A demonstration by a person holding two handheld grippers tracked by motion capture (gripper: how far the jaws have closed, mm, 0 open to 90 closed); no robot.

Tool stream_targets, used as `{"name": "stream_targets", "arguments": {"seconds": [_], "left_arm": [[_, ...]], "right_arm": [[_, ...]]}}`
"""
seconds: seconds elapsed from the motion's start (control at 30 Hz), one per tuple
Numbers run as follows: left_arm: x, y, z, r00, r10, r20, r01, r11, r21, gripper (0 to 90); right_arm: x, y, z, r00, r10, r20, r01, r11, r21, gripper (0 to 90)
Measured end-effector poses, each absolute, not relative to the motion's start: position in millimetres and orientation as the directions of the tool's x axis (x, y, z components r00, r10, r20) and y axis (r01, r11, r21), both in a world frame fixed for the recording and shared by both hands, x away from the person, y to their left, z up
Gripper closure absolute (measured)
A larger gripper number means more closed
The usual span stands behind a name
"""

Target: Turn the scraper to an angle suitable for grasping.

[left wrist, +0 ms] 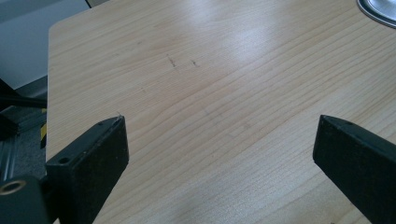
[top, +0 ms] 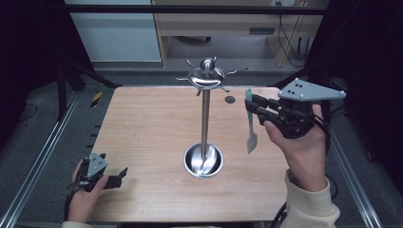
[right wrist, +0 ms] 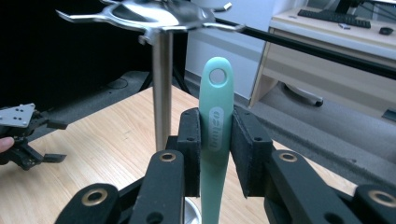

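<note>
Wooden tabletop centre-frame carries a steel hook stand; right gripper clamps a light, stiff, slippery mint spatula by its handle, left gripper gapes empty lower left.

Mint-green utensil, silver rack, light wood-grain table.

Table: light wood veneer, smooth, satin sheen w/ faint scuffs. Rack stand: polished metal, mirror-glossy pole, dish base & hook crown. Spatula: mint-green plastic handle, smooth, semi-matt, embossed logo; blade pale, dull. Right hand-held gripper: black matt plastic jaws, brass-looking screw inserts; grey matt metal plate on top. Sleeve: cream cloth.
</note>
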State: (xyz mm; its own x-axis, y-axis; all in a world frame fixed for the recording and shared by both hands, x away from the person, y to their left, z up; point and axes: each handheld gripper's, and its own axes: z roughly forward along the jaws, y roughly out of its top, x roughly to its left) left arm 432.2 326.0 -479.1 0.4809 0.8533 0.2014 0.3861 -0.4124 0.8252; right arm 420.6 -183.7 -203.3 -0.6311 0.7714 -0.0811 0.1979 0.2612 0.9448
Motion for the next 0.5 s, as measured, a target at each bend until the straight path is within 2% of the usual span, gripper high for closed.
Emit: {"name": "stream_targets", "arguments": {"seconds": [0.5], "left_arm": [[432.3,325.5,-479.3,0.486,0.851,0.202,0.386,-0.416,0.824,3.4]], "right_arm": [[407.3,-173.1,-196.0,-0.656,0.745,-0.115,0.135,0.267,0.954,74.2]]}}
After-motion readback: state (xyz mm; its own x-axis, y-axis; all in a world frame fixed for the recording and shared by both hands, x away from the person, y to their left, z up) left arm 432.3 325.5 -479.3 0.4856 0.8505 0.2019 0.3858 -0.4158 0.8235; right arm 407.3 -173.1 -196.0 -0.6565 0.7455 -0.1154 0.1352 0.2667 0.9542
